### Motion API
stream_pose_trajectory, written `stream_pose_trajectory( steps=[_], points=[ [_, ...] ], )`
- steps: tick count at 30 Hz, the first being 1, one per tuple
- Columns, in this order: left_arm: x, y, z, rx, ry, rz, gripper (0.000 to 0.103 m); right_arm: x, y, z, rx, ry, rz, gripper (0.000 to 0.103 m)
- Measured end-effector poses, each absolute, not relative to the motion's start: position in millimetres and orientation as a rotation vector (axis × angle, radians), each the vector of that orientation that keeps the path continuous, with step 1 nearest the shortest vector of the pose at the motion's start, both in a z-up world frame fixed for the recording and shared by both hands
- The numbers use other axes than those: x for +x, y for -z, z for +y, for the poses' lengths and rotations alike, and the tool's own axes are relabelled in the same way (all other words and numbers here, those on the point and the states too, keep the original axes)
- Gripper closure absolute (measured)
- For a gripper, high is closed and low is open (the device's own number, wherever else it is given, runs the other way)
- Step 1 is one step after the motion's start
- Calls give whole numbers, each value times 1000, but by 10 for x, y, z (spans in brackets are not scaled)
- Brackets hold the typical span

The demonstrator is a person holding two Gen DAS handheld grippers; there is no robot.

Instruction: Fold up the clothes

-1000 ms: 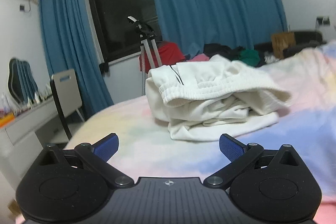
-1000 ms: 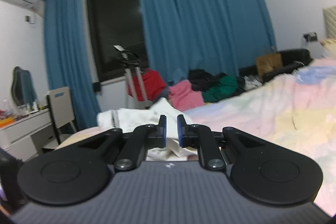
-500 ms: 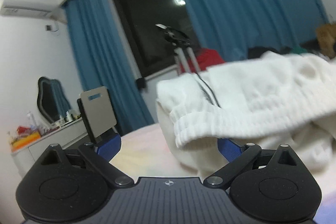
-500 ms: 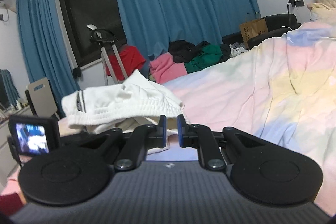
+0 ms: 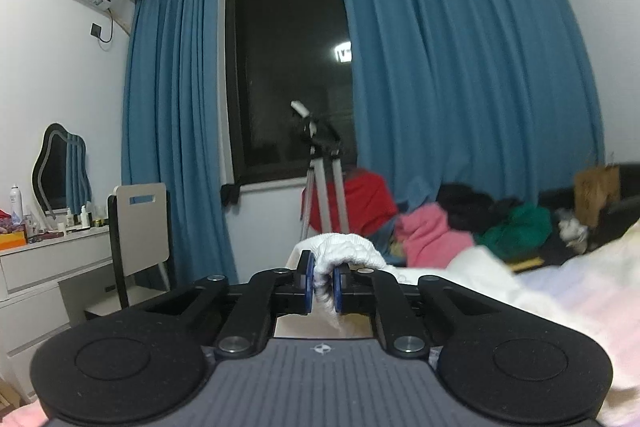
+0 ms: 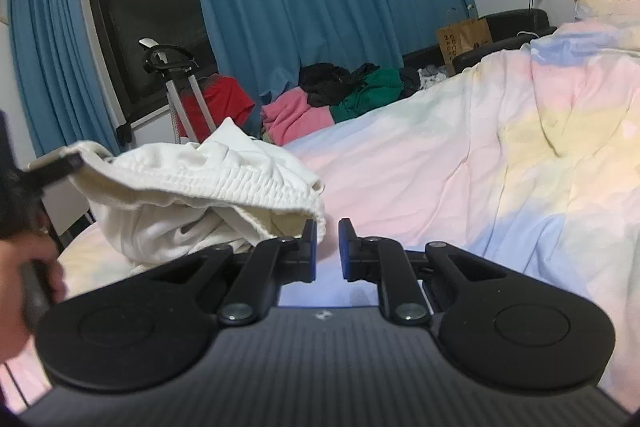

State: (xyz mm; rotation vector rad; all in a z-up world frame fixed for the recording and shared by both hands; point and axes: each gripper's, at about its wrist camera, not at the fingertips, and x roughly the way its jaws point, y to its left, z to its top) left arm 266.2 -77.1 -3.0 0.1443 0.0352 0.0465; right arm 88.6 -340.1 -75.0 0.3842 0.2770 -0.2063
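A crumpled white garment with a ribbed elastic waistband (image 6: pixel 208 183) lies on the pastel bed cover (image 6: pixel 460 163). My left gripper (image 5: pixel 320 281) is shut on the waistband's left end (image 5: pixel 344 251) and lifts it; in the right wrist view that gripper shows as a dark shape at the left edge (image 6: pixel 52 167). My right gripper (image 6: pixel 327 247) is nearly shut and empty, just below and right of the waistband's right end (image 6: pixel 316 211), not touching it.
A pile of red, pink, green and black clothes (image 6: pixel 332 95) lies past the bed by the blue curtains. A tripod stand (image 5: pixel 324 187) is by the window. A grey chair (image 5: pixel 140 227) and white dresser (image 5: pixel 44 267) are to the left.
My left gripper closed on the waistband and lifted it. My right gripper moved closer to the waistband's right end, and its jaws parted slightly.
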Motion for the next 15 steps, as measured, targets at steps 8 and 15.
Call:
stream_pose_trajectory(
  steps=[8,15],
  points=[
    [1312,-406,-306,76,24,33,94,744,619,-3368,345,188,250,89],
    [611,-325,399,86,10,130,93,534,477,-3199,304,82,272,89]
  ],
)
